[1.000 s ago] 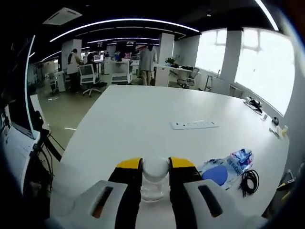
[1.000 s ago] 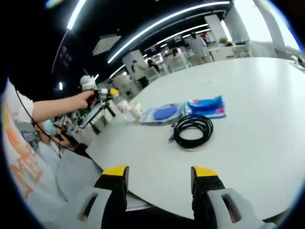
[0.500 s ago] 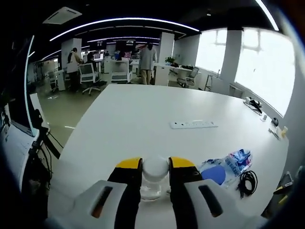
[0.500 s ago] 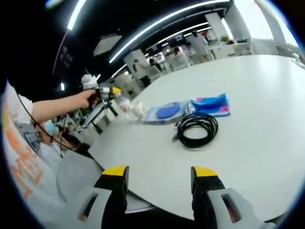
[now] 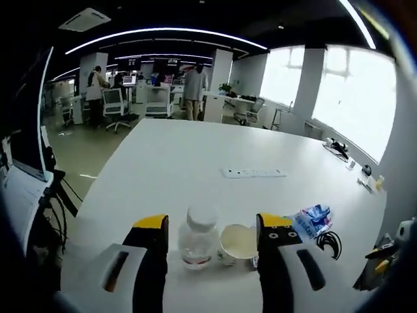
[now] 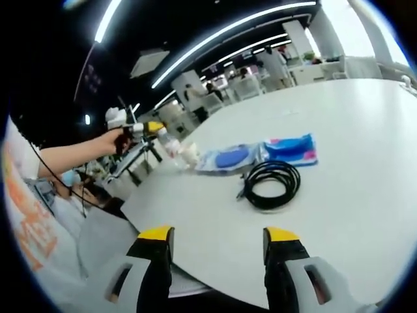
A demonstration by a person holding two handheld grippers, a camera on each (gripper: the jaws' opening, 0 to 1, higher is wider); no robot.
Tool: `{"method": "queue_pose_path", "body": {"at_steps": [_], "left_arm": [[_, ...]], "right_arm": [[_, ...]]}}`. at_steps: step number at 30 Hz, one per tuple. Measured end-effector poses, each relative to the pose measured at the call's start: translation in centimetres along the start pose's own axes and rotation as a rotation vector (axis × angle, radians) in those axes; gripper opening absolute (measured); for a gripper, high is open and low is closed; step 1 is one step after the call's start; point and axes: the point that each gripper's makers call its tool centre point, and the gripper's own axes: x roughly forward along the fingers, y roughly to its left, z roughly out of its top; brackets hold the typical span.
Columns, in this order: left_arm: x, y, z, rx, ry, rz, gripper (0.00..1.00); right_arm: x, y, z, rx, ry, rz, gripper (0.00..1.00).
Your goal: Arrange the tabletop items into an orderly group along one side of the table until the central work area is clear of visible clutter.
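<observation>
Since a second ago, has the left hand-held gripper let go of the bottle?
Yes. The left hand-held gripper has opened and pulled back; the bottle now stands free between its jaws, beside the cup on the table.

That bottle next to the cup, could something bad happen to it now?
Maybe. The clear bottle stands right beside the white cup, between the open jaws of the left gripper, so a sideways nudge could tip either one. Both also sit near the table edge and might fall off.

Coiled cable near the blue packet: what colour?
Black; the coiled cable shows best in the right gripper view.
</observation>
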Motion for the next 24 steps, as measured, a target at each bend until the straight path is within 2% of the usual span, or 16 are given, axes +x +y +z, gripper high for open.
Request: {"method": "queue_pose_path", "body": {"at_steps": [3, 10, 13, 15, 21, 24], "left_arm": [[-1.2, 0.0, -1.8, 0.056, 0.007, -0.005, 0.62], [-3.6, -0.2, -5.7, 0.095, 0.031, -0.030, 0.69], [-4.6, -0.5, -8.0, 0.131, 0.078, -0.049, 0.71], [-5.2, -0.7, -9.1, 0.145, 0.087, -0.056, 0.72], [-6.6, -0.9, -12.2, 0.090, 0.112, -0.071, 0.77], [-7.2, -1.2, -13.5, 0.088, 0.134, -0.076, 0.77]], "right_arm": [[-0.2, -0.4, 0.2, -0.009, -0.008, -0.011, 0.58], [-0.5, -2.0, 0.8, -0.035, -0.016, -0.057, 0.64], [-0.6, -2.8, 1.2, -0.045, -0.019, -0.075, 0.66], [-0.5, -3.1, 1.2, -0.048, -0.012, -0.079, 0.68], [-0.5, -3.6, 1.0, -0.077, 0.017, -0.089, 0.71], [-0.6, -3.8, 0.7, -0.073, 0.025, -0.094, 0.72]]}}
